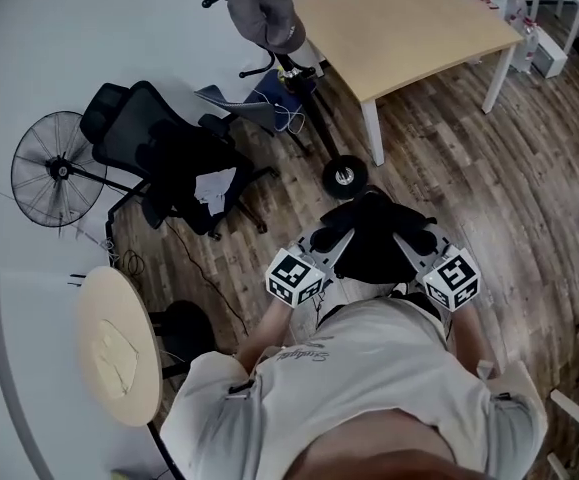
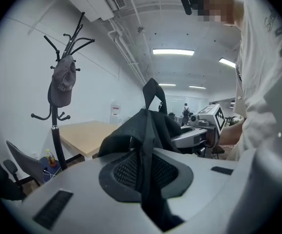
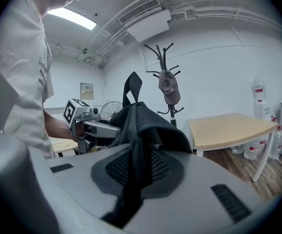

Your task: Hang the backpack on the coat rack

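Black fabric backpack (image 1: 374,240) held up facing the black metal coat rack (image 1: 312,118), well apart from it, left tongs (image 2: 143,177) and right tongs (image 3: 135,177) both clenched on its fabric

Two tools, the left tool (image 1: 325,240) and the right tool (image 1: 417,240). Two marker cubes, the left cube (image 1: 296,276) and the right cube (image 1: 452,278). One backpack (image 1: 374,236). One coat rack (image 1: 312,116). One cap (image 1: 264,8). One fan (image 1: 57,170). Two counters in sight, a rectangular counter (image 1: 409,18) and a round counter (image 1: 119,343). One person (image 1: 369,388)
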